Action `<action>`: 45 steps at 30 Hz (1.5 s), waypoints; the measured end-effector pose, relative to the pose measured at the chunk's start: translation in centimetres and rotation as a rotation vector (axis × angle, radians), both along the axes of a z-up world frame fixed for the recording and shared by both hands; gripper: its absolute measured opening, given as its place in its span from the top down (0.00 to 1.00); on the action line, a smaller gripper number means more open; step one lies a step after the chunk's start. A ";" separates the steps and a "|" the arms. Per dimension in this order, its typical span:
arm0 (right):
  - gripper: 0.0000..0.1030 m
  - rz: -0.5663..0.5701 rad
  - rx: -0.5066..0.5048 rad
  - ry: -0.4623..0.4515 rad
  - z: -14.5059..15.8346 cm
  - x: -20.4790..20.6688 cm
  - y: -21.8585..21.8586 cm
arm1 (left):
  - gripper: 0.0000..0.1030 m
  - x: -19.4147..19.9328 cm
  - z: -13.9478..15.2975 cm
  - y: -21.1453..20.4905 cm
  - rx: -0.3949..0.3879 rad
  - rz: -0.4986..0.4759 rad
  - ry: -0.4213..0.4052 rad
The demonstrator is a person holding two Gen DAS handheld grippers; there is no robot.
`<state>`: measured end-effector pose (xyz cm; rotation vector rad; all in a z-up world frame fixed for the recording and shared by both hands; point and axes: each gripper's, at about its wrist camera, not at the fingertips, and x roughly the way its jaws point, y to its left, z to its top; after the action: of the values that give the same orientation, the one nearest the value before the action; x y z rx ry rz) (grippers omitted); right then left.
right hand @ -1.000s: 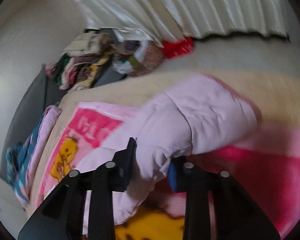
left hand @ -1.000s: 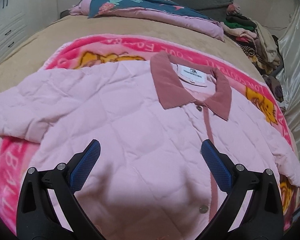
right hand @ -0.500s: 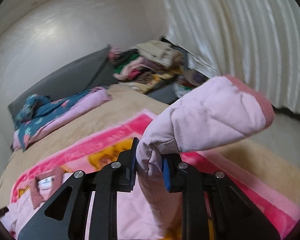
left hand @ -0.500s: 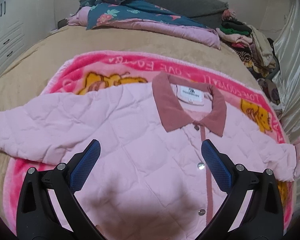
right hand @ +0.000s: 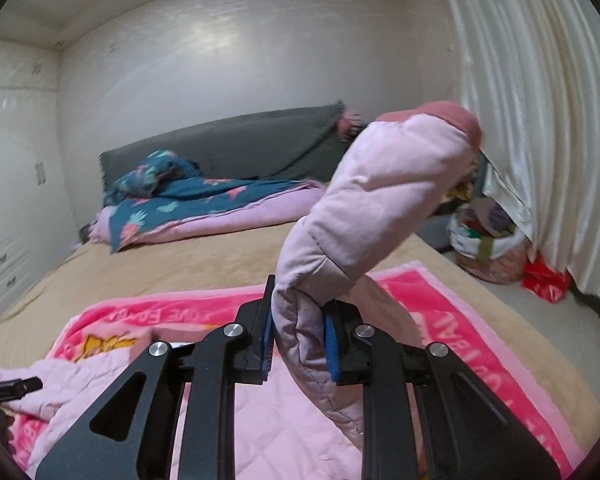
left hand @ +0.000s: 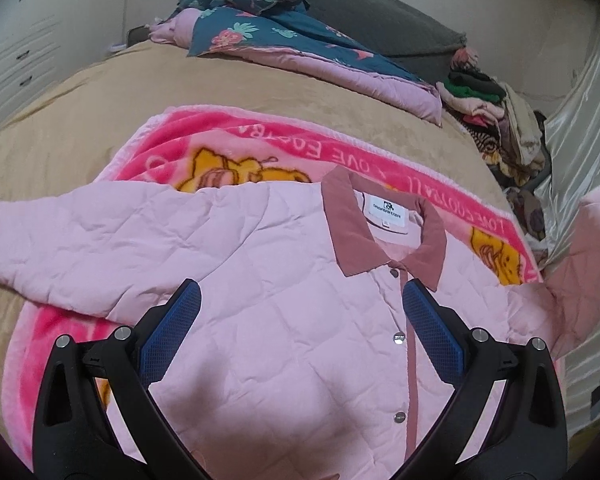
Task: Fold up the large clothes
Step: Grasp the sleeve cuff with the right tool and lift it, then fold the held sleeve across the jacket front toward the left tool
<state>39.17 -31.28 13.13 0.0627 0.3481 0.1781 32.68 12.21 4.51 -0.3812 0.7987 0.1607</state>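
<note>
Right wrist view shows the right gripper (right hand: 298, 332) clamped on the pink jacket's sleeve (right hand: 384, 200), lifted above the pink blanket (right hand: 440, 304). On that blanket the pink jacket (left hand: 284, 280) lies flat, front up, with the left gripper (left hand: 300, 320) spread wide above its chest, holding nothing.

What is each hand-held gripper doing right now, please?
Left hand-held gripper: open, holding nothing, over the jacket.
Right hand-held gripper: closed on the jacket's sleeve.

Left claw (left hand: 301, 320) gapes wide; right claw (right hand: 299, 334) clamped, raised.
</note>
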 end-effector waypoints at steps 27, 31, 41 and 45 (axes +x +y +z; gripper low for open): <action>0.82 0.291 -0.184 0.071 -8.5 0.4 19.9 | 0.08 -2.7 -4.4 7.0 -0.367 0.098 -0.120; 0.82 0.346 -0.232 0.101 -11.0 0.0 22.9 | 0.08 -2.3 -5.7 6.8 -0.445 0.071 -0.136; 0.74 0.502 -0.342 0.184 -16.4 -2.3 28.3 | 0.08 -1.9 -7.6 8.0 -0.614 0.064 -0.161; 0.63 0.561 -0.382 0.232 -18.2 -3.2 29.7 | 0.08 -1.7 -8.6 8.0 -0.680 0.056 -0.157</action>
<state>35.97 -1.62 -5.10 -0.3989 0.6215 0.6584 30.94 20.25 -4.10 -1.0451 0.6712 -0.0960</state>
